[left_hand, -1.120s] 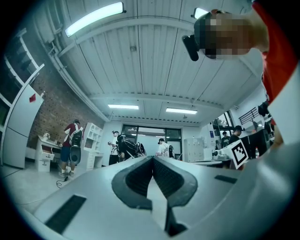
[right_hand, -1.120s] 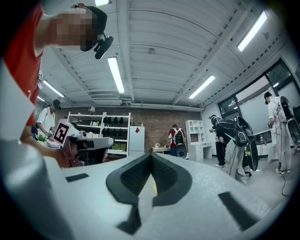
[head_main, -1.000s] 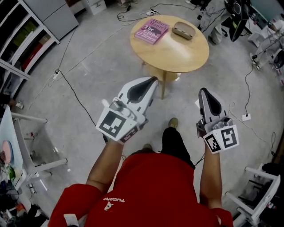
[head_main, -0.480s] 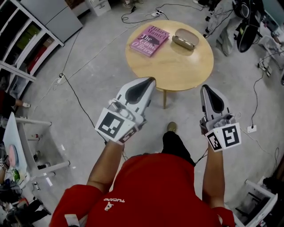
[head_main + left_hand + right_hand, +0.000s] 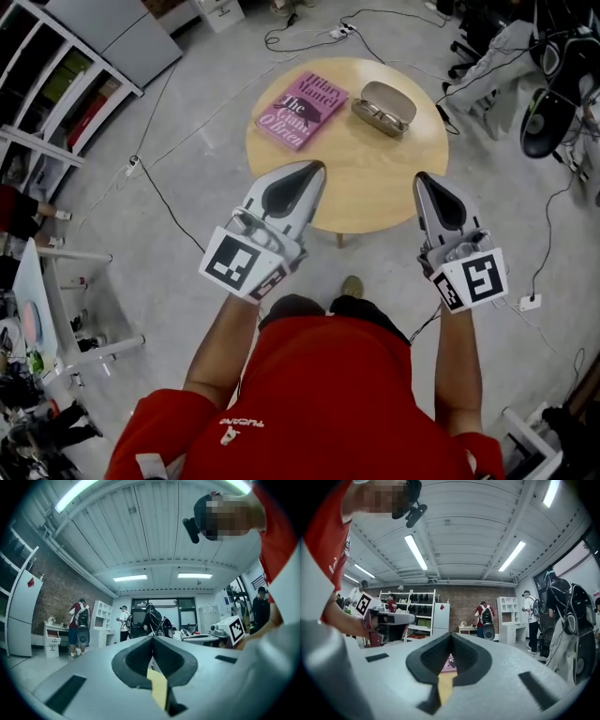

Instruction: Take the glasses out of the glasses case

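Right gripper (image 5: 450, 635), fingers (image 5: 472, 657) tight together

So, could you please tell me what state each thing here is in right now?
Left gripper: shut, empty.
Right gripper: shut, empty.
Case: open, lying on the table.
Glasses: in the case, it seems, not yet taken out.
Book: closed, flat, cover up, beside the case.

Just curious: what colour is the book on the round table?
The book is pink, seen best in the head view.
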